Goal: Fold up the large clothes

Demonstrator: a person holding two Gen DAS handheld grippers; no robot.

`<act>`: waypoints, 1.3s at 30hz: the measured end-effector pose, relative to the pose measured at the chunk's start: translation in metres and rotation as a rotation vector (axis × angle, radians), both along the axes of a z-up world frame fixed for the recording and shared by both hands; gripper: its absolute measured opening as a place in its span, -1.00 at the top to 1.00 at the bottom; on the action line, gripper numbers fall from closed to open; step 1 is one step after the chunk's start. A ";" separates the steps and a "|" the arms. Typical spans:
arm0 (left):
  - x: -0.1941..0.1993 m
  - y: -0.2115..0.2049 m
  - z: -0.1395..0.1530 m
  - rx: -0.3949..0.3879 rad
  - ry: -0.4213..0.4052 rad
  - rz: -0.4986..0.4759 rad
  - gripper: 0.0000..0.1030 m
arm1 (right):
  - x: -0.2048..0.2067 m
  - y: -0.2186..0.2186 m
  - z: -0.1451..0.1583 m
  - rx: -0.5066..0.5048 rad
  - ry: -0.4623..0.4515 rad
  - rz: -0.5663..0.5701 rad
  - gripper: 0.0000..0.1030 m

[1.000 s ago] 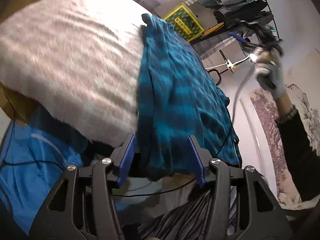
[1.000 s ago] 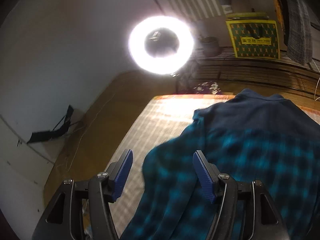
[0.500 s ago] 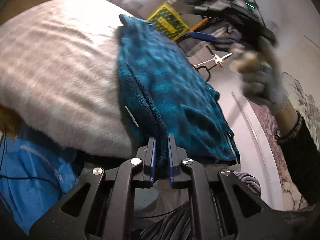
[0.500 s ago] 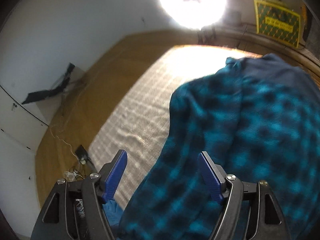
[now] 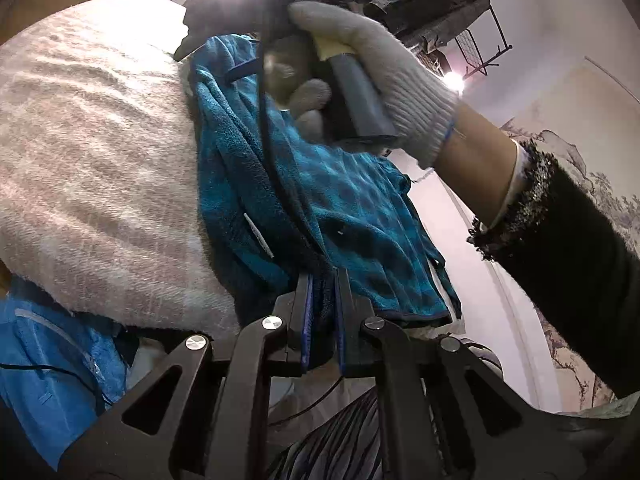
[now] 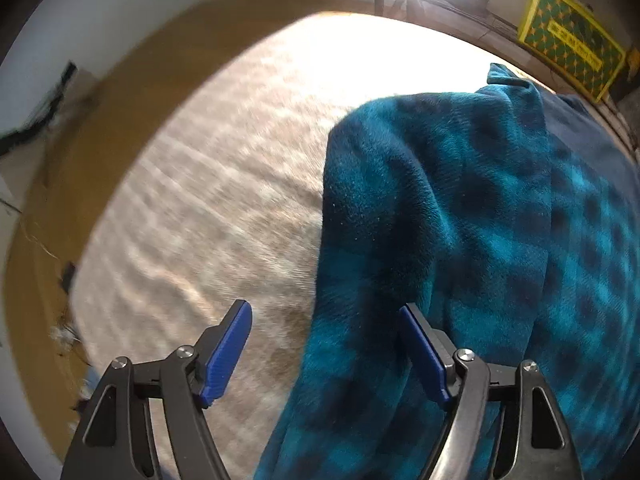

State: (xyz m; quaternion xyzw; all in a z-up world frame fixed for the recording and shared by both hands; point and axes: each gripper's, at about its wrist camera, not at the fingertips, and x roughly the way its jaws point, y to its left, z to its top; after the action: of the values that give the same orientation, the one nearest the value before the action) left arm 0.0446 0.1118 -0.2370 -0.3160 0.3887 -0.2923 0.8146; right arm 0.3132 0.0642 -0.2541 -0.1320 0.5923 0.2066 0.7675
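Note:
A teal and navy plaid fleece garment (image 5: 360,208) lies lengthwise on a beige blanket-covered surface (image 5: 100,140). My left gripper (image 5: 322,276) is shut on the garment's near hem, with cloth bunched between the blue pads. In the right wrist view my right gripper (image 6: 323,312) points steeply down, open, over the left folded edge of the garment (image 6: 460,200). That edge shows between the fingers, and the pads are apart from it. A grey-gloved hand (image 5: 380,60) holds the right gripper's handle above the garment's far half.
The beige blanket (image 6: 240,160) stretches left of the garment, with wooden floor (image 6: 120,100) beyond it. A blue cloth (image 5: 48,360) and a striped fabric (image 5: 340,440) hang below the near edge. A clothes rack (image 5: 440,0) and a yellow-green box (image 6: 572,56) stand behind.
My left gripper closed on the garment's hem and lifted it slightly. The right gripper swung down from high up to just over the garment's left edge and opened a little wider.

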 end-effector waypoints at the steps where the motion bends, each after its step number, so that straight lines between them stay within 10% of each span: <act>1: 0.001 -0.002 0.000 0.002 0.001 -0.004 0.85 | 0.000 0.004 -0.004 -0.025 -0.003 0.016 -0.44; 10: 0.002 -0.019 0.007 0.058 -0.010 -0.033 0.85 | -0.006 -0.005 -0.015 -0.140 -0.059 0.066 0.82; 21: -0.001 -0.049 0.029 0.155 -0.068 -0.084 0.85 | -0.001 -0.153 0.041 0.454 -0.014 -0.196 0.87; 28: 0.002 -0.090 0.040 0.230 -0.098 -0.169 0.85 | -0.011 -0.276 0.020 0.779 0.048 -0.412 0.87; 39: -0.003 -0.107 0.045 0.247 -0.056 -0.210 0.84 | -0.006 -0.315 -0.007 0.670 0.061 -0.465 0.87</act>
State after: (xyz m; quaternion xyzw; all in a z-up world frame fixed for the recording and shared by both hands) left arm 0.0418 0.0048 -0.1916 -0.1627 0.4299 -0.3345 0.8227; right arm 0.3069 -0.2503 -0.2608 0.2689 0.5287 0.2127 0.7765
